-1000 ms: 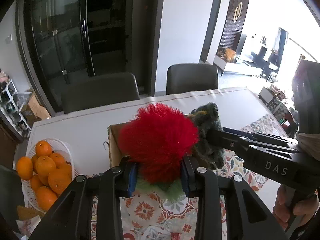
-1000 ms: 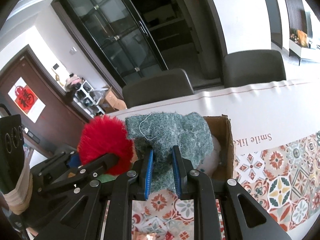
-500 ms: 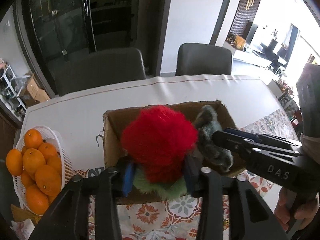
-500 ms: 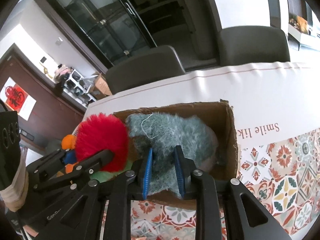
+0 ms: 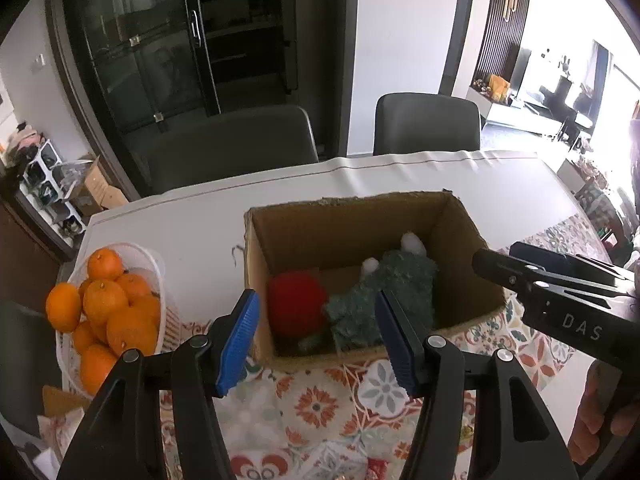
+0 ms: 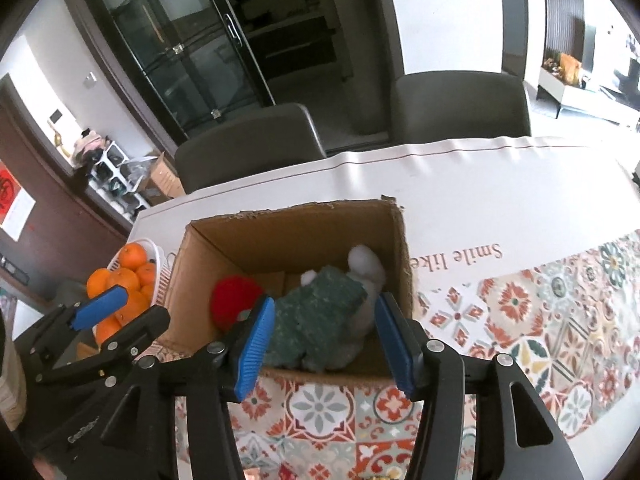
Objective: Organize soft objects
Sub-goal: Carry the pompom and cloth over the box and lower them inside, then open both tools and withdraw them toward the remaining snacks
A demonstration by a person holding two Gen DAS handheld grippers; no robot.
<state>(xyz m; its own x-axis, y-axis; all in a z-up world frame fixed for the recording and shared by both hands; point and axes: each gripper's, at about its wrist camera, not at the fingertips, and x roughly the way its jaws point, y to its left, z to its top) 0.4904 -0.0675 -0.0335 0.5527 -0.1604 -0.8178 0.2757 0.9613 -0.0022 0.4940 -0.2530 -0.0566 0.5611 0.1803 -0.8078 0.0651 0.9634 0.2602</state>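
Observation:
An open cardboard box (image 5: 348,220) stands on the table; it also shows in the right wrist view (image 6: 288,236). Inside lie a red fluffy ball (image 5: 294,306) (image 6: 232,298) at the left and a teal knitted cloth (image 5: 384,296) (image 6: 320,320) at the right, over a grey-white plush (image 6: 362,262). My left gripper (image 5: 316,344) is open and empty above the box's near edge. My right gripper (image 6: 324,344) is open and empty above the cloth; it shows at the right of the left wrist view (image 5: 532,276).
A white basket of oranges (image 5: 104,312) (image 6: 132,272) stands left of the box. A patterned mat (image 6: 520,320) covers the near table, a white cloth (image 5: 180,240) the far part. Two dark chairs (image 5: 228,148) stand behind the table.
Both grippers opened and let go: the red ball and the teal cloth dropped into the box. Both grippers drew back and up from the box.

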